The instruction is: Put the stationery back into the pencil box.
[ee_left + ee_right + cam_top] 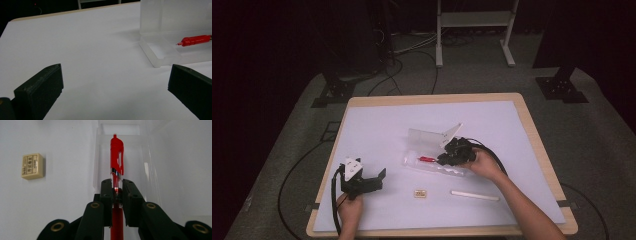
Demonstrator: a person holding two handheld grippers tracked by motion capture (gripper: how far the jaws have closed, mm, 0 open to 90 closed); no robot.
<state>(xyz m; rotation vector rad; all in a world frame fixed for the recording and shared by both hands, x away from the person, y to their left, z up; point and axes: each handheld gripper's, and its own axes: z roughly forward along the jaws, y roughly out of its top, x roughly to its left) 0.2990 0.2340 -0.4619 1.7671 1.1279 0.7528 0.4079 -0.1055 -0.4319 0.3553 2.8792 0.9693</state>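
red pen (116, 152) sits clamped in the right gripper (117, 192) over the clear case (160, 53); left gripper (115, 82) rests wide apart, holding nothing.

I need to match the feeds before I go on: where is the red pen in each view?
High view: the red pen lies mid-table in the clear case, at the right claw.
Left gripper view: at the right edge, in the open case.
Right gripper view: centre, upright in the picture, clamped by the claw.
Shared landmark: the clear case.
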